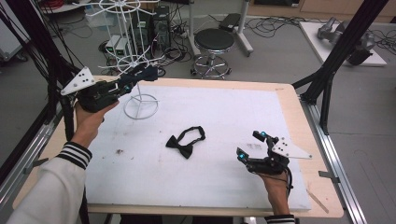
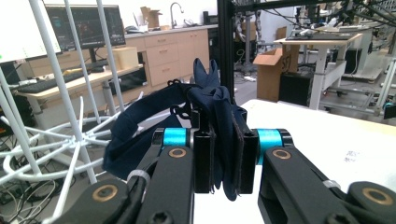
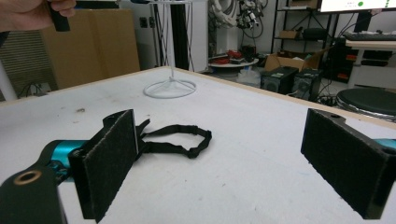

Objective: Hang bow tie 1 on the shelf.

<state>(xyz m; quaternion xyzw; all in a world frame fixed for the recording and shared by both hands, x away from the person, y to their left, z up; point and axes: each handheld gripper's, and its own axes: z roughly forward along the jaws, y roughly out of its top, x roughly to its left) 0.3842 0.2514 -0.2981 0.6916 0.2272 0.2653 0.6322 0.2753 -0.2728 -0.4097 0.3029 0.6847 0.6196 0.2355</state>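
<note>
My left gripper (image 1: 140, 77) is raised at the table's far left, beside the white wire rack (image 1: 133, 60). It is shut on a dark navy bow tie (image 2: 219, 121), whose strap (image 2: 135, 130) loops out to the left toward the rack's arms (image 2: 56, 140). A black bow tie (image 1: 185, 141) lies flat on the white mat (image 1: 210, 116) near the middle, its strap (image 3: 180, 139) curled behind it. My right gripper (image 1: 252, 144) rests low at the front right, jaws wide open, pointing at the black bow tie with nothing between its pads (image 3: 109, 163).
The rack's round base (image 1: 140, 106) stands on the mat's far left part. The wooden table edge (image 1: 299, 121) rims the mat. A black stool (image 1: 214, 44) and cables lie on the floor beyond the table; black frame posts (image 1: 345, 51) rise at the right.
</note>
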